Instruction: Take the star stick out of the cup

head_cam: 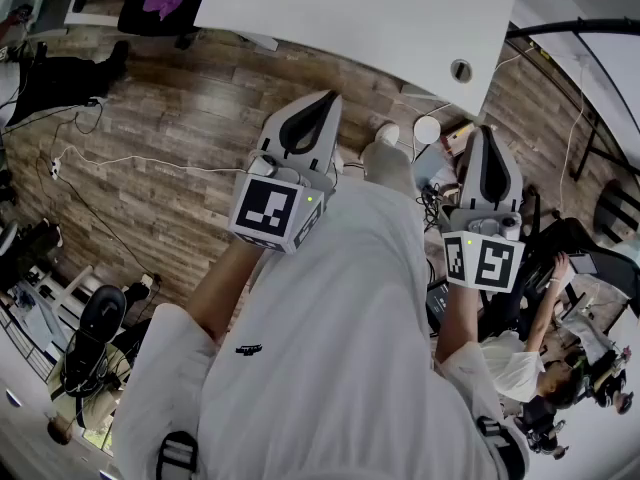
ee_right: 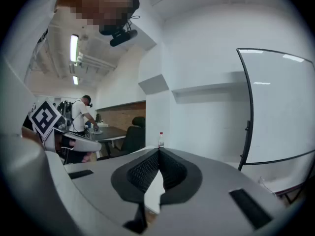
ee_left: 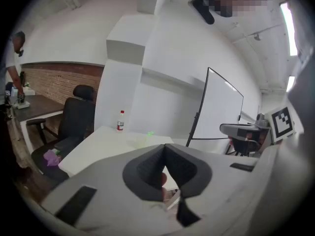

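Left gripper (ee_left: 164, 148) has its jaws pressed together at the tips with nothing between them, and the right gripper (ee_right: 158, 152) is closed the same way, also empty. From the head view both are held up in front of the person's white shirt, left gripper (head_cam: 322, 101) and right gripper (head_cam: 481, 134) well apart, over a wooden floor (head_cam: 170, 158) and short of the white table (head_cam: 380, 18). In the left gripper view the cup (ee_left: 141, 140) stands on that table (ee_left: 93, 149), pale and see-through, well beyond the jaws. A small green thing (ee_left: 150, 132) shows just above its rim; it is too small to tell whether this is the star stick. A bottle (ee_left: 120, 120) with a red cap stands near the table's far edge, left of the cup, and it appears in the right gripper view too (ee_right: 160, 138). A black office chair (ee_left: 75, 119) is beside the table, and a whiteboard (ee_left: 224, 109) stands to the right.
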